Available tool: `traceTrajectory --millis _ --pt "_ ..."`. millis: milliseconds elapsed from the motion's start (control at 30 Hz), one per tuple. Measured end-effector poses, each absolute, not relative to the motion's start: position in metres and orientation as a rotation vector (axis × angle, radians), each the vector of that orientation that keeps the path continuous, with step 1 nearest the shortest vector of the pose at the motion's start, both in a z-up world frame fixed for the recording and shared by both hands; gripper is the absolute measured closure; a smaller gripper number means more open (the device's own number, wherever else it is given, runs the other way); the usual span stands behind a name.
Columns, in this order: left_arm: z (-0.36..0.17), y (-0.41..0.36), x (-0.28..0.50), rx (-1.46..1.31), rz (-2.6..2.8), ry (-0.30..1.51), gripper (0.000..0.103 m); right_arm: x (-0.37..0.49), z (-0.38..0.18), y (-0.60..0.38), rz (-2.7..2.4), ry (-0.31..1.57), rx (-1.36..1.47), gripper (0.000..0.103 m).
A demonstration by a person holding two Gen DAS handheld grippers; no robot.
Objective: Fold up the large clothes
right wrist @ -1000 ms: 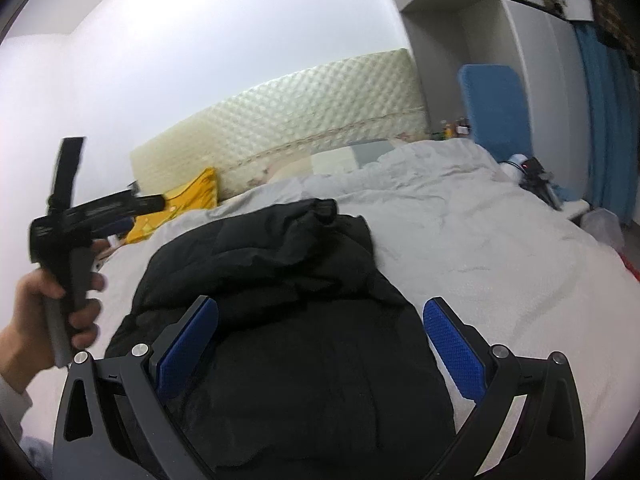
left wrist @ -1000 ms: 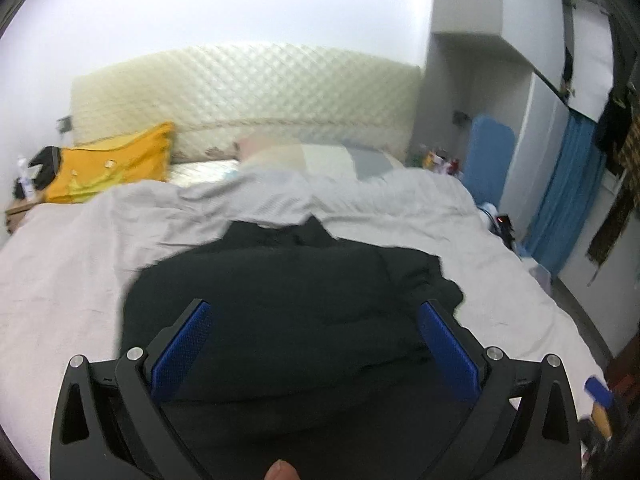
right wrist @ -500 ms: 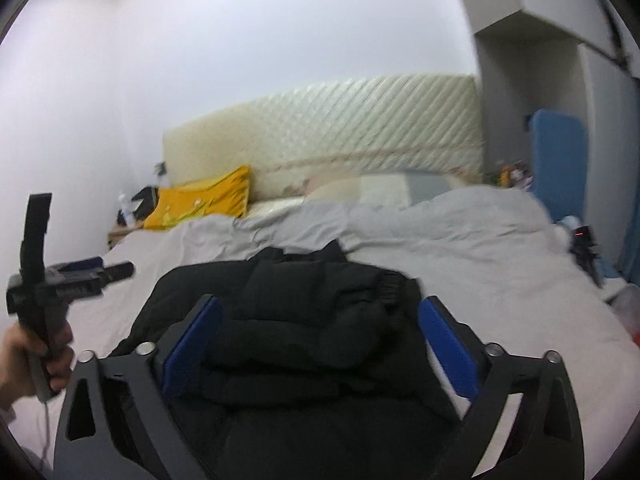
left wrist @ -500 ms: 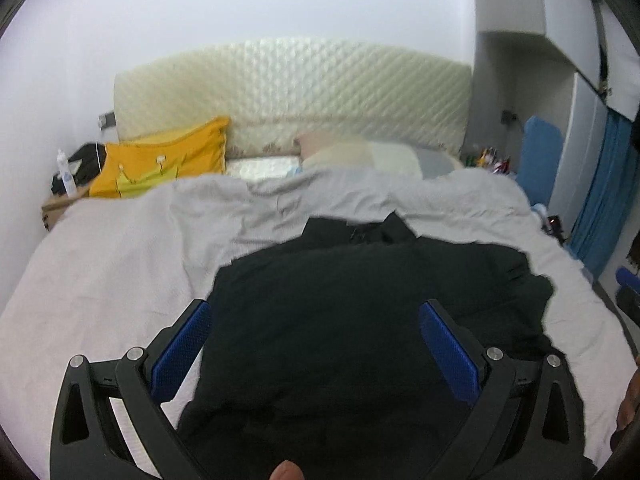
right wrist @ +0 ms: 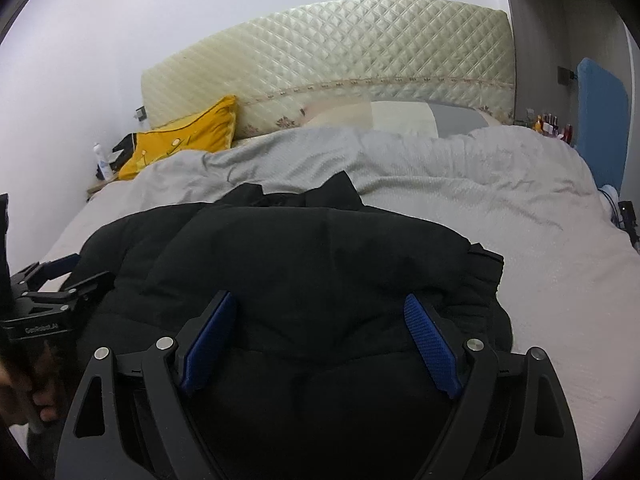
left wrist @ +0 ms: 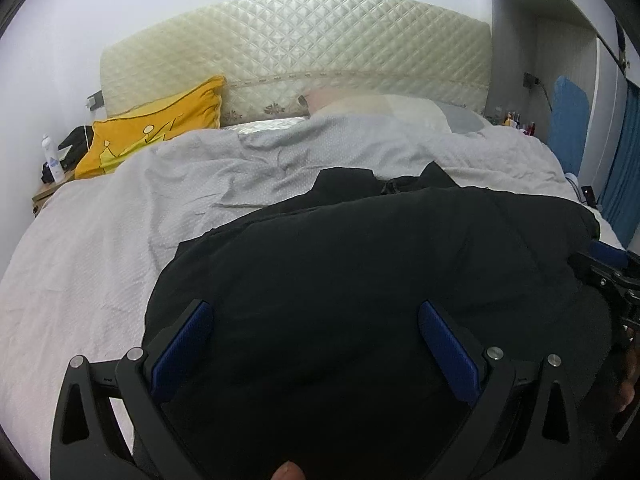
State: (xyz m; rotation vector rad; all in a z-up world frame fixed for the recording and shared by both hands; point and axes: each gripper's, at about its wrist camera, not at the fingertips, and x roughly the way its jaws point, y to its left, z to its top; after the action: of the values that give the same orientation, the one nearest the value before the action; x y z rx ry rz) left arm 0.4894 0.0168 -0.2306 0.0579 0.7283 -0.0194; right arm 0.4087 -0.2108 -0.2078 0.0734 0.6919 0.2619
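Observation:
A large black padded jacket [left wrist: 360, 272] lies partly folded on the grey bed cover [left wrist: 120, 240], collar toward the headboard. It also shows in the right wrist view [right wrist: 320, 264], with a sleeve folded over its body. My left gripper [left wrist: 314, 312] is open and empty, low over the jacket's near part. My right gripper [right wrist: 320, 308] is open and empty over the jacket's right side. Each gripper shows at the edge of the other's view: the right one [left wrist: 612, 276], the left one [right wrist: 60, 276].
A yellow pillow [left wrist: 160, 128] and pale pillows [left wrist: 380, 106] lie against the quilted headboard [left wrist: 300, 40]. A nightstand with a bottle [left wrist: 50, 160] stands at the left. A blue board [left wrist: 568, 120] and curtain stand to the right of the bed.
Both grippers have come down closer over the jacket. The left one swung right and the right one swung left, so both now face the headboard. Both stayed open.

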Motion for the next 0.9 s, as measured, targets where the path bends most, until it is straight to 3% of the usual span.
traceTrajectory --millis 600,767,900 --pt "-0.272 0.009 0.529 0.041 -0.004 0.721 0.0 0.439 -0.268 -0.205 0.245 0.715 0.069 0.015" --pt "-0.266 0.012 0.524 0.043 -0.017 0.723 0.0 0.437 -0.267 -0.198 0.24 0.721 0.011 0.015" --pt "-0.255 0.019 0.505 0.058 -0.041 0.714 0.0 0.416 -0.248 -0.216 0.284 0.698 0.026 0.02"
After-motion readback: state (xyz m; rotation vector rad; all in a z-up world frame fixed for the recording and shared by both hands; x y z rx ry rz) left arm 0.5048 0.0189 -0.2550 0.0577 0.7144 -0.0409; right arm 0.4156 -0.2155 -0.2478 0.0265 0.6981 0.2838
